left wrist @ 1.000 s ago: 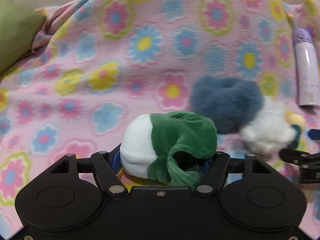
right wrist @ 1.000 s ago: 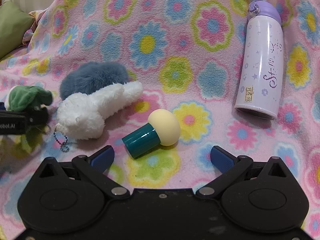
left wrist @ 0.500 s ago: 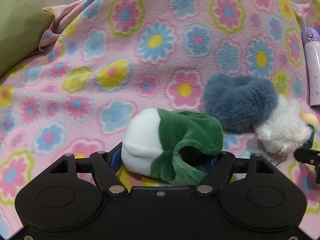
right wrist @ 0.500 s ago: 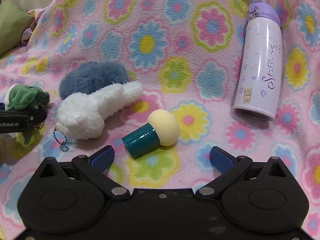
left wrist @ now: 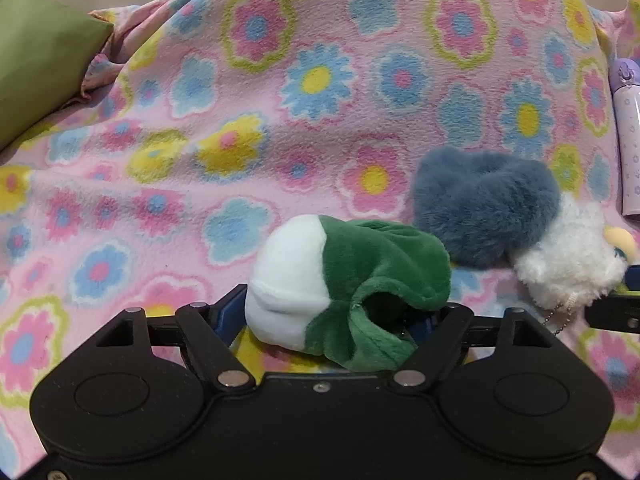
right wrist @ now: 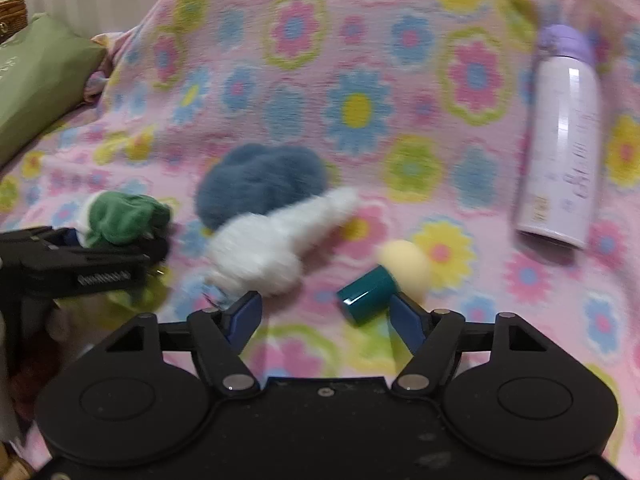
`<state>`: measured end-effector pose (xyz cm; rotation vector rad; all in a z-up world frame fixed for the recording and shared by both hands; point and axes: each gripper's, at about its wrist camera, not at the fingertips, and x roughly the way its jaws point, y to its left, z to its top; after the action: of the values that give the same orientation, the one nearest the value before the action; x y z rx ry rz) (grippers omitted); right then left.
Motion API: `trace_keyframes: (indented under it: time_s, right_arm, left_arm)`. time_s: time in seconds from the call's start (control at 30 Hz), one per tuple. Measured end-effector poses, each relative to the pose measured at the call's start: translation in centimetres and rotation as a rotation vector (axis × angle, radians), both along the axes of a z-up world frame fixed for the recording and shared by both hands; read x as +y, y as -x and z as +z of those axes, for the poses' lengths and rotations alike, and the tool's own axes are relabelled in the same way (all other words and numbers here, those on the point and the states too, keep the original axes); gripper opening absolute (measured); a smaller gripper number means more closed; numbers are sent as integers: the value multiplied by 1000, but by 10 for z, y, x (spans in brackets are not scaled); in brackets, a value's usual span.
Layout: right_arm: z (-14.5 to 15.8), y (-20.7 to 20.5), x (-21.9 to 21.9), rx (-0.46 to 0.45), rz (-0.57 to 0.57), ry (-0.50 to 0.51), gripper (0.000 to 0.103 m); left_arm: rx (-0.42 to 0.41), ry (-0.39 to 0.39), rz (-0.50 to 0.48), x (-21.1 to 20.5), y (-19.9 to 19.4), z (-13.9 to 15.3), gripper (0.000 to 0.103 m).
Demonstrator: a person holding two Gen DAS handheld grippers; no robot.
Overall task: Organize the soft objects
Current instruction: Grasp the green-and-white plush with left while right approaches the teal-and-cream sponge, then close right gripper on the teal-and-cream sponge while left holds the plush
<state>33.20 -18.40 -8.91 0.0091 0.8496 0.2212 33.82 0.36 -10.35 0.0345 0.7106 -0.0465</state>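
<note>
Pink fleece printed with blue, yellow and pink flowers (left wrist: 320,80) covers the whole surface, with a green cushion (right wrist: 36,80) at its far left edge. On the left, the left gripper (left wrist: 332,320) has a green-and-white plush toy (left wrist: 344,288) between its blue pads; its jaws have just been opening, and whether the pads press the toy cannot be told. Just right of it lie a blue-grey fur pouf (right wrist: 260,180) and a white fluffy keychain toy (right wrist: 272,244), touching each other, a ball chain trailing from the white one. Nearer, the right gripper (right wrist: 324,320) has just been closing its jaws to a narrower gap, with only bare blanket between the pads; its right pad stands just beside a teal-handled makeup sponge with a pale yellow head (right wrist: 376,284). A lilac bottle with a purple cap (right wrist: 560,140) lies at far right. Purple script runs along the bottle and white lettering along the left gripper's side, both too blurred to read.
</note>
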Motion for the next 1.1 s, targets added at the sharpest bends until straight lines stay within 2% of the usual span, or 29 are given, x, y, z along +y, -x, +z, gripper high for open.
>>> trace_keyframes:
  time_s: [0.1, 0.2, 0.27, 0.43, 0.57, 0.8, 0.9, 1.1]
  right_arm:
    - [-1, -5, 11, -5, 49, -23, 67]
    - [1, -1, 20, -37, 62, 11, 67]
    - [4, 6, 20, -57, 64, 36, 72]
    - [9, 21, 10, -164, 14, 169, 78]
    - [7, 10, 1, -190, 26, 278, 78]
    - [-10, -22, 1, -149, 93, 303, 78]
    - [-22, -35, 2, -105, 115, 284, 75]
    - [-29, -48, -5, -95, 112, 218, 75]
  left_arm:
    - [2, -1, 4, 0, 0, 0, 79]
    - [3, 2, 6, 0, 0, 0, 79]
    - [3, 2, 6, 0, -1, 0, 79]
    - [5, 3, 8, 0, -1, 0, 80]
    - [5, 1, 10, 0, -1, 0, 80]
    - [6, 0, 10, 0, -1, 0, 80]
    - [7, 3, 9, 0, -1, 0, 80]
    - [8, 3, 9, 0, -2, 0, 80]
